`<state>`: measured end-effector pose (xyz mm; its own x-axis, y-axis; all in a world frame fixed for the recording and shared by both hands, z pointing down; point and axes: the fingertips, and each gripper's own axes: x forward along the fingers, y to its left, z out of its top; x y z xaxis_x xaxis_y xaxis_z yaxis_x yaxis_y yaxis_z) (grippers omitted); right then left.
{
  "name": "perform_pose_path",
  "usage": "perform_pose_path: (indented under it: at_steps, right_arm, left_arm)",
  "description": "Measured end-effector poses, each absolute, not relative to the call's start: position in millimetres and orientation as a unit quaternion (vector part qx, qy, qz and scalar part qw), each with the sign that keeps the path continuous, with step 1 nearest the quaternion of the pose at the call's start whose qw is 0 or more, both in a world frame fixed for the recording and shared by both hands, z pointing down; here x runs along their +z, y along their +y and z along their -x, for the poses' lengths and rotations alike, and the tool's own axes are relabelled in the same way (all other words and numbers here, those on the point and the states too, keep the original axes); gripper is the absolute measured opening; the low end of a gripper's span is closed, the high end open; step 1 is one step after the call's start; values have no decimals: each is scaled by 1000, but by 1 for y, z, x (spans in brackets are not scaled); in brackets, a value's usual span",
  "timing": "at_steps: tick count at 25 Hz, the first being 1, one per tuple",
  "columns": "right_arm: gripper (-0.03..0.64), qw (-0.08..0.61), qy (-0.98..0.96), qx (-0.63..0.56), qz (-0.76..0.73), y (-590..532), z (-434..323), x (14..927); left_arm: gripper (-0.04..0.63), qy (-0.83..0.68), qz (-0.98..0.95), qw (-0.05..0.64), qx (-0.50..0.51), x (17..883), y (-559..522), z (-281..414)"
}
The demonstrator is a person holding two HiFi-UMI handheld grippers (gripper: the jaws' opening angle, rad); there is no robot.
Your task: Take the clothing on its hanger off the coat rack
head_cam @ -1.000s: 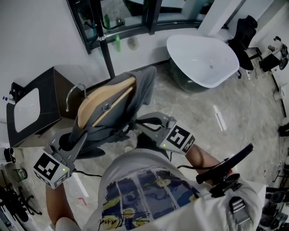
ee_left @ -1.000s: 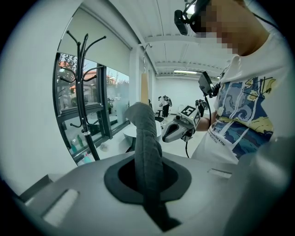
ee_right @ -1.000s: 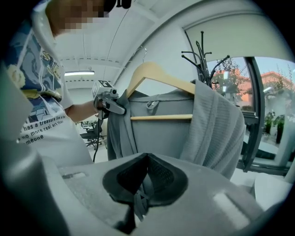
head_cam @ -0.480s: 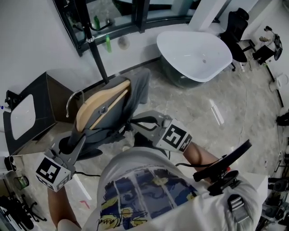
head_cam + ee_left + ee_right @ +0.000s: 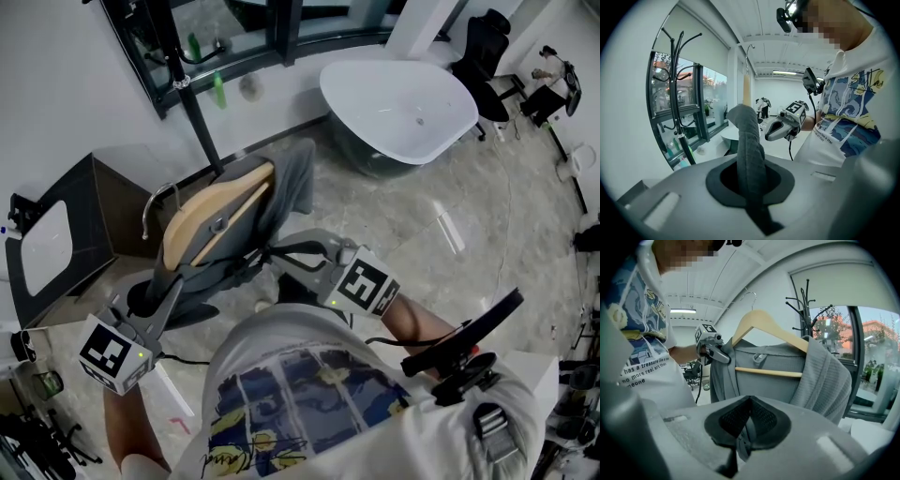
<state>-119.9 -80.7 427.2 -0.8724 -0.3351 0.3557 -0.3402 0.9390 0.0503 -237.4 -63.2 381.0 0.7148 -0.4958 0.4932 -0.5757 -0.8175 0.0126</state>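
Flooring [image 5: 506, 234] of pale stone is spread under everything, and one white bathtub [image 5: 398, 108] is set on it near the window. One dark cabinet [image 5: 103, 206] with a white basin is placed at the left, just beside the lifted cloth. One black coat rack [image 5: 192, 112] is stood between cabinet and bathtub.

One grey garment [image 5: 286, 187] is draped over one wooden hanger [image 5: 216, 211] and is held up in front of the person, apart from the coat rack, with the hanger's metal hook seen in open air.

Two grippers are counted. The left gripper [image 5: 752, 187] is clenched on a thick fold at the grey garment's side. The right gripper [image 5: 743, 432] is clamped on a thin grey strip of the same cloth.

Two green bottles [image 5: 217, 91] are stood by the window behind the coat rack.
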Motion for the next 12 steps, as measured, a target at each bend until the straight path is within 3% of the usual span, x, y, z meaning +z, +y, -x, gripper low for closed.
perform_pose_path:
  at_steps: [12]
  right_arm:
    - [2, 188, -968, -7, -166, -77, 130, 426]
  left_arm:
    - [-3, -283, -924, 92, 241, 387, -61, 240]
